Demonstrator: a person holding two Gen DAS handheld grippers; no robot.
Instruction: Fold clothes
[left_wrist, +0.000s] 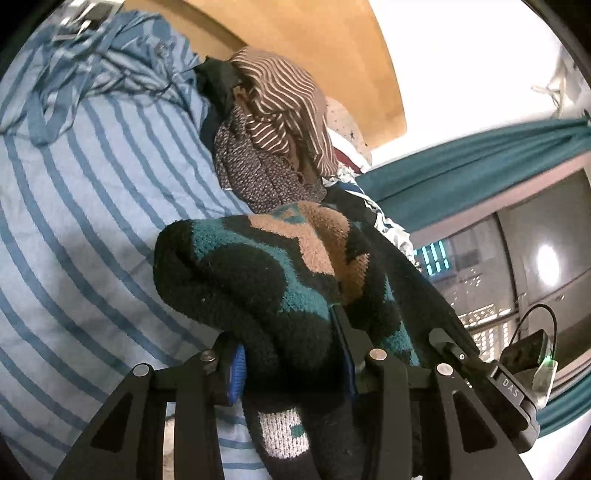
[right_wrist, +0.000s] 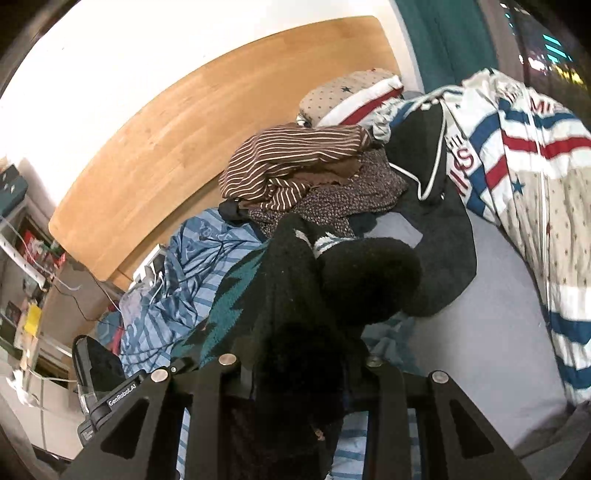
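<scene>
Left hand-held gripper (left_wrist: 291, 360): I am holding a thick fold of the knit sweater (left_wrist: 258, 266) between its blue pads; jaws are standing narrow, pinching the fabric.
Right hand-held gripper (right_wrist: 299, 373): I am gripping a dark bunch of the same sweater; jaws are narrow and the cloth is filling the gap, hiding the pads.
Knit sweater, position: it is hanging in the air between my two hand-held grippers, above the bed (right_wrist: 461, 295); in the left wrist view its black, teal and tan pattern is bulging over the fingers, with a white patch drooping below them.
Knit sweater, right wrist view (right_wrist: 280, 295): a black sleeve-like roll is sticking out toward the right, and a teal zigzag panel is draping off to the left.
Striped sheet (left_wrist: 92, 221): pale blue with darker stripes, it is lying under the sweater and is rumpled toward the headboard.
Clothes pile (right_wrist: 295, 166): a brown top with white stripes is sitting on a speckled dark garment, near the wooden headboard (right_wrist: 177, 136), beyond the sweater and not touching it as far as I can tell.
Duvet (right_wrist: 535, 166): white with red and blue bands and stars, it is bunching along the right side of the bed.
Black hooded garment (right_wrist: 424, 147): it is lying between the pile and the duvet.
Curtain (left_wrist: 480, 158): teal, it is hanging beside a dark window.
</scene>
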